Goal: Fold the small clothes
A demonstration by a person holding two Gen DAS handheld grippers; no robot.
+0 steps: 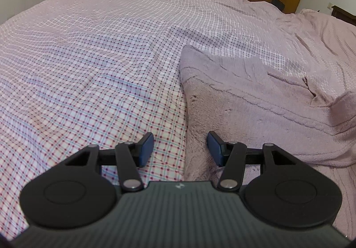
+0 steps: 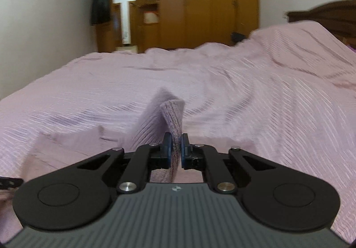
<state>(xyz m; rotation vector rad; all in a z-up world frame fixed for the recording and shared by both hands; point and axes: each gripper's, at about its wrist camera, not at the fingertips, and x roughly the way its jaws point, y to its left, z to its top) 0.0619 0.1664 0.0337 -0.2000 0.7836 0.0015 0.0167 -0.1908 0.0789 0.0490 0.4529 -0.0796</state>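
Lilac garment (image 2: 172,114) pinched in right tool (image 2: 175,150), left tool (image 1: 180,148) open w/ nothing between, on checked bedsheet (image 1: 89,59)

You are looking at a fuzzy, ribbed lilac knit garment (image 1: 255,97) lying on thin checked cotton bedsheet (image 1: 100,59); matt black plastic gripper arms, glossy wooden wardrobe (image 2: 200,3).

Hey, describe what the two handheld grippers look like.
Both match: the left gripper and right gripper have black linkage arms with silver rivets, round black side discs, a grey ribbed body bearing a small pale logo, and blue-padded fingers. No hands or sleeves show.
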